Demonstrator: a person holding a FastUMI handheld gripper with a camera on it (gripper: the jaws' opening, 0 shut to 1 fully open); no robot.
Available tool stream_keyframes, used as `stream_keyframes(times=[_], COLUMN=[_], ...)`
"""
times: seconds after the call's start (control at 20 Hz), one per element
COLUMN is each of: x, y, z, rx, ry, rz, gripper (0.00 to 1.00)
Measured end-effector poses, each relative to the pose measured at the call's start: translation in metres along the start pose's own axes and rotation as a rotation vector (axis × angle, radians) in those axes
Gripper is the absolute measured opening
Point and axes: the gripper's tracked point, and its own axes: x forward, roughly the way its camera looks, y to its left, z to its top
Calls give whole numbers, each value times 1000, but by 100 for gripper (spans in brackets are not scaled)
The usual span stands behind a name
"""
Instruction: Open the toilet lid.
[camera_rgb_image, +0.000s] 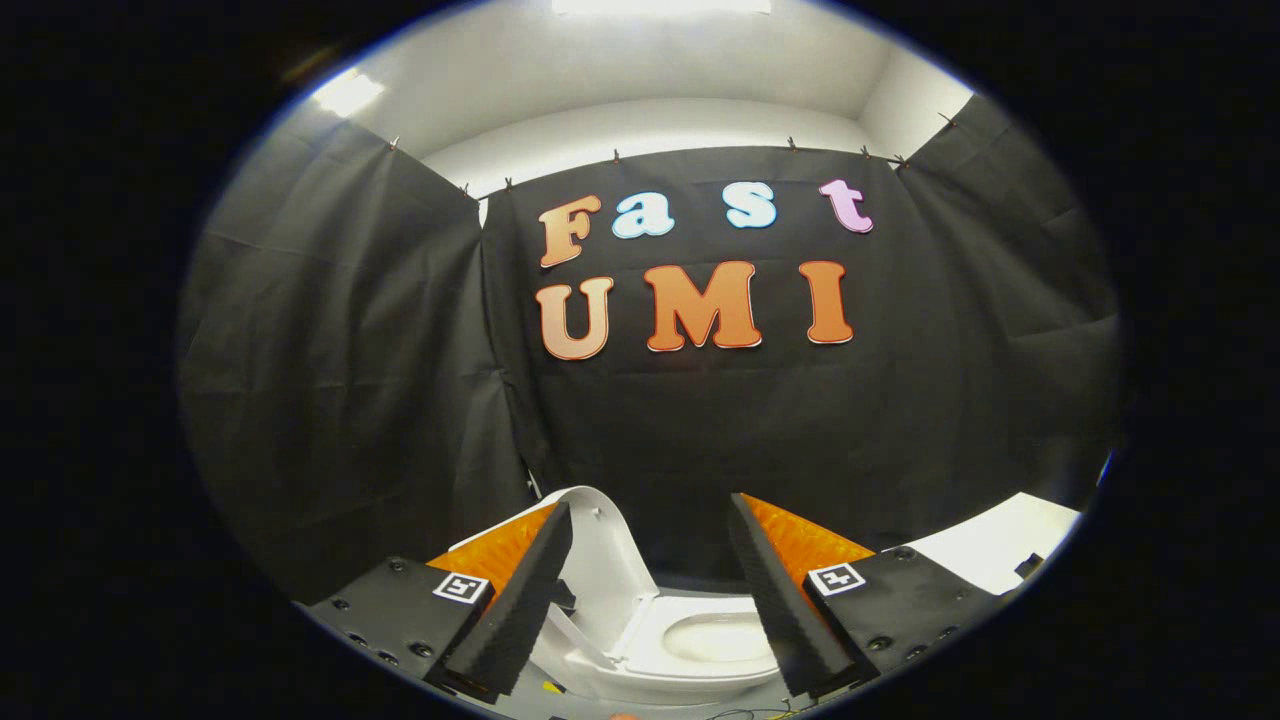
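Observation:
A white toilet sits low beyond my fingers, against the black cloth wall. Its lid stands raised, leaning up and to the left, just past my left finger. The seat lies flat and the bowl opening shows between the fingers. My gripper is open, its two black ribbed pads wide apart with nothing between them. The right finger overlaps the seat's right side in the picture. No finger touches the lid.
A white flat surface lies beyond the right finger, at the toilet's right. Black cloth walls close in the booth behind and on both sides. A few small items and thin wires lie on the floor in front of the toilet.

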Motion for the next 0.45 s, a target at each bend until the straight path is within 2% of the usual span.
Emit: stream_keyframes(times=[0.45], x=[-5], y=[-11], z=[2], rx=[19], ry=[-10], rz=[-15], gripper=[100])
